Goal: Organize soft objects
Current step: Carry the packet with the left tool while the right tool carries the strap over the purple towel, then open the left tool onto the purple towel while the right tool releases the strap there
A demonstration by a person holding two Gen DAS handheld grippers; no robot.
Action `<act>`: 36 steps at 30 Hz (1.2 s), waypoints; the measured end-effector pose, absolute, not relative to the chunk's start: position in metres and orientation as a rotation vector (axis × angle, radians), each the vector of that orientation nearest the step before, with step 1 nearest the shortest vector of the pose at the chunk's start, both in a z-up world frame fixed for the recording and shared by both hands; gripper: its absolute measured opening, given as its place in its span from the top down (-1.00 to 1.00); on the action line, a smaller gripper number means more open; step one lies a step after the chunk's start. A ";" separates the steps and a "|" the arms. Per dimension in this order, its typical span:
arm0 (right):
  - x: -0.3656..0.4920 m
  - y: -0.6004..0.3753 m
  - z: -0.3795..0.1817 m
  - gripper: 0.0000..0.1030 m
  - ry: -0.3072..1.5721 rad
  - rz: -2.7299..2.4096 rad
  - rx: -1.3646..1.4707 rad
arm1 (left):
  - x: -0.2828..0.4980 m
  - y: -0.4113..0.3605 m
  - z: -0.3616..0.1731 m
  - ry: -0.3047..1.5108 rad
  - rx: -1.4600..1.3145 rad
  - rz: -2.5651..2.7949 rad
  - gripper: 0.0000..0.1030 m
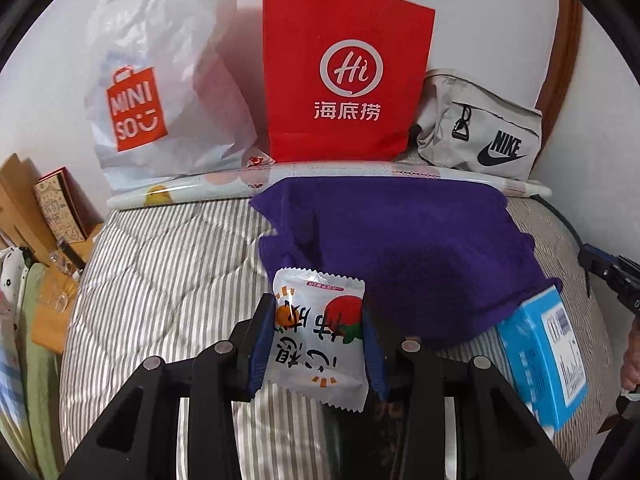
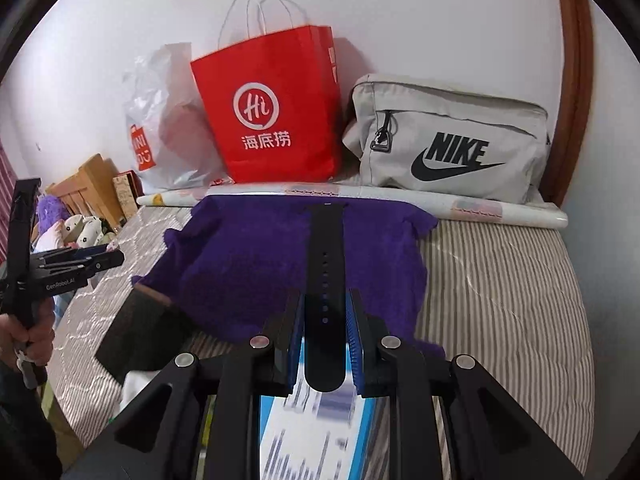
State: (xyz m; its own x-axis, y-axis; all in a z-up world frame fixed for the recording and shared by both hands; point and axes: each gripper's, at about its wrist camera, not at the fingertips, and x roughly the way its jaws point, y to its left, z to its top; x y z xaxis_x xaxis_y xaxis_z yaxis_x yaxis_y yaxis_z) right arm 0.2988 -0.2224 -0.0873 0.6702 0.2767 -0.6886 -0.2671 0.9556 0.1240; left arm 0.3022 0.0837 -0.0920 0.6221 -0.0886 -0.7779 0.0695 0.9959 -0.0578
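Transport is the step in hand: your left tool point(image 1: 320, 330) pinches a snack packet point(image 1: 320, 336), your right tool point(image 2: 325, 334) a black watch strap point(image 2: 325, 276), both above the purple cloth point(image 1: 400, 248) on the bed point(image 1: 160, 264). Next you need to choose a drop spot, likely one of the bags by the wall, and release gently.

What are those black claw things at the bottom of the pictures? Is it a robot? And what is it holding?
No robot: a person holds a gripper in each hand, with a camera on each looking forward along the fingers. One picture is from the left gripper, shut on a snack packet. The other is from the right gripper, shut on a black watch strap. Below is a striped bed with a purple cloth and a blue box. By the wall stand a white bag, red bag and grey pouch.
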 end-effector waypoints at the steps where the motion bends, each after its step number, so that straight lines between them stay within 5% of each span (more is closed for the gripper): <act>1: 0.304 -0.221 -0.090 0.60 0.784 0.306 0.009 | 0.309 0.083 -0.093 0.899 -0.018 -0.090 0.25; 36: 0.403 -0.223 -0.162 0.59 0.966 0.283 -0.042 | 0.456 0.063 -0.159 1.092 -0.059 -0.167 0.16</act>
